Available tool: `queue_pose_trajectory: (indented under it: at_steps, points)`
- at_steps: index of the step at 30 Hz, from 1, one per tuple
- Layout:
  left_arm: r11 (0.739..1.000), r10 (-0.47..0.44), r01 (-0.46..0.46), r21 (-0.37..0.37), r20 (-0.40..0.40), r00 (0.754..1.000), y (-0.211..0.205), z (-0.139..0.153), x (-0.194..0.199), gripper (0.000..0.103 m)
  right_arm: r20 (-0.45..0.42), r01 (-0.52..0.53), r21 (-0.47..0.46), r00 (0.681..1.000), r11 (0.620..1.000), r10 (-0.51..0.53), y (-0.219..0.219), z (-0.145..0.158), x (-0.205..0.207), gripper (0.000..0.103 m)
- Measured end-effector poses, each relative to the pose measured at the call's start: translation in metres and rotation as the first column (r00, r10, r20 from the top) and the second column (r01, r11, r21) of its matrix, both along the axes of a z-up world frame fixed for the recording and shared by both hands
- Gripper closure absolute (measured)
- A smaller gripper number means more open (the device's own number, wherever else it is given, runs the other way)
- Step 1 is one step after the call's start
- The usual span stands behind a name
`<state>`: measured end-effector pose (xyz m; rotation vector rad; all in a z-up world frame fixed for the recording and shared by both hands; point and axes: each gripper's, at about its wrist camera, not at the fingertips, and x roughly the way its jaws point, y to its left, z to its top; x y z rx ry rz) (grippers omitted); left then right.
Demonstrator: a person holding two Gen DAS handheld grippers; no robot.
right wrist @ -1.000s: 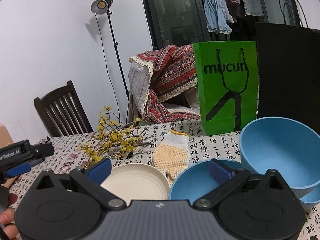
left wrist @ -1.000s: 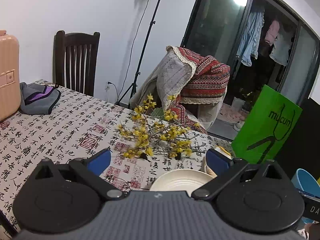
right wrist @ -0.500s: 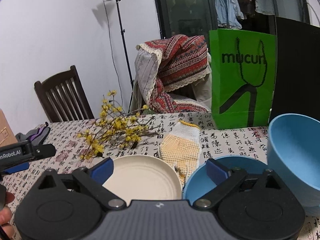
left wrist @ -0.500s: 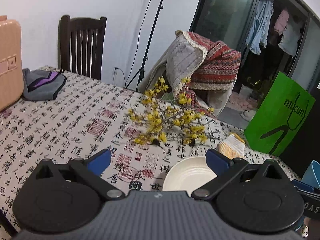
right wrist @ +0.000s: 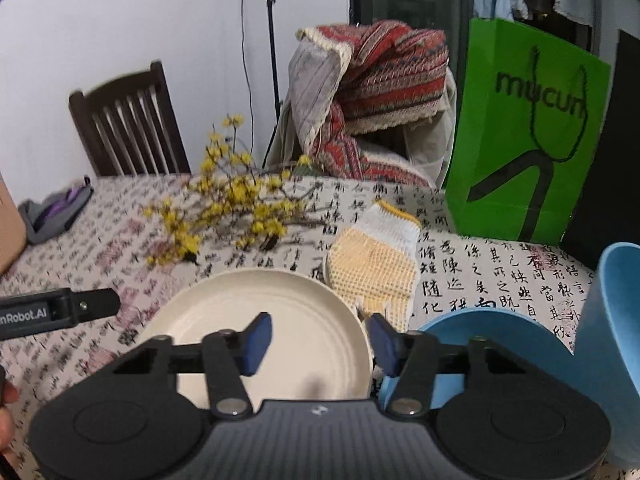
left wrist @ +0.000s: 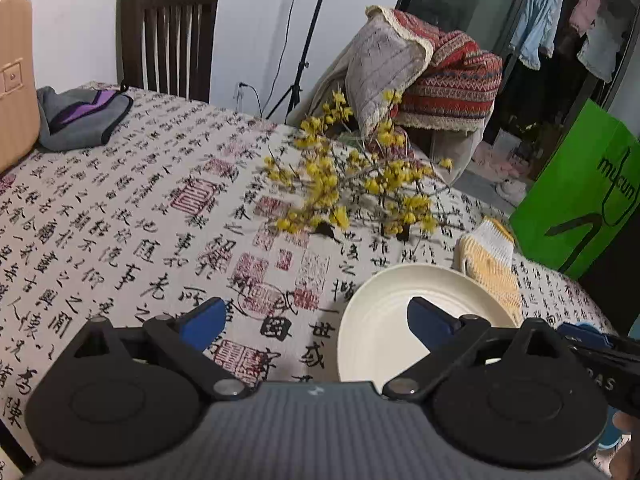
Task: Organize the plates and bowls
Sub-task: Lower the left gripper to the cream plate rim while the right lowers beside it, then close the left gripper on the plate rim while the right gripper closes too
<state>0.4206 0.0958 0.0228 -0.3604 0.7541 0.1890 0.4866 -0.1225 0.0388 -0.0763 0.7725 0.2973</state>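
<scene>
The right gripper [right wrist: 320,338] hangs just above the near right rim of the cream plate [right wrist: 280,320]. Its blue pads have just been closing and now stand about half apart, the plate's rim showing in the gap between them, with no pad pressing on it. The left gripper [left wrist: 316,320] is spread nearly to its widest, having just eased in a little; its right pad [left wrist: 430,320] hangs over the plate's left part and its left pad over bare tablecloth [left wrist: 140,220], nothing gripped. In the right wrist view the left gripper's black finger reaches in from the left edge, beside the plate.

The plate lies flat near the table's front edge, on the cloth printed with black and red calligraphy. Just to its right sits a low blue bowl [right wrist: 500,332], its rim close to the plate's; whether they touch cannot be told. A taller blue bowl [right wrist: 612,320] stands at the right edge of the right wrist view, beside the low one.

Behind the plate a yellow-and-white knitted glove [right wrist: 376,264] lies flat, its near end meeting the plate's far rim. Further back, a spray of yellow blossoms [left wrist: 352,184] lies towards the table's middle. A green paper bag [right wrist: 528,132] stands upright at the far right edge, and a grey and purple pouch [left wrist: 80,116] rests at the far left corner next to a peach-coloured case [left wrist: 14,76]. Beyond the table stand a dark wooden chair [left wrist: 168,36] and another chair draped with a patterned red blanket [right wrist: 384,80].
</scene>
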Motion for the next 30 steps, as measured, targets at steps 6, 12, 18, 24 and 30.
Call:
queue_pose_trajectory:
  at_steps: [6,12,18,24,30]
  points:
    - [0.999,-0.008,0.006,-0.032,-0.061,0.998,-0.001,-0.013,0.006,0.012,-0.043,-0.005,-0.076,0.999,0.997,0.002,0.010,-0.012,0.015,0.068]
    - [0.999,-0.005,0.000,-0.049,-0.106,0.994,-0.002,-0.023,0.011,0.021,-0.060,-0.003,-0.115,0.998,0.993,-0.004,0.016,-0.020,0.027,0.070]
    - [0.998,-0.010,0.003,-0.057,-0.129,0.992,-0.004,-0.029,0.014,0.027,-0.082,0.006,-0.153,0.996,0.988,-0.019,0.019,-0.026,0.040,0.074]
    - [0.998,-0.022,0.011,-0.070,-0.155,0.988,-0.007,-0.035,0.016,0.046,-0.099,0.002,-0.189,0.995,0.982,-0.021,0.024,-0.035,0.048,0.076]
    - [0.996,-0.047,0.033,-0.079,-0.170,0.984,-0.011,-0.040,0.017,0.063,-0.109,-0.008,-0.206,0.994,0.979,-0.014,0.025,-0.039,0.052,0.078]
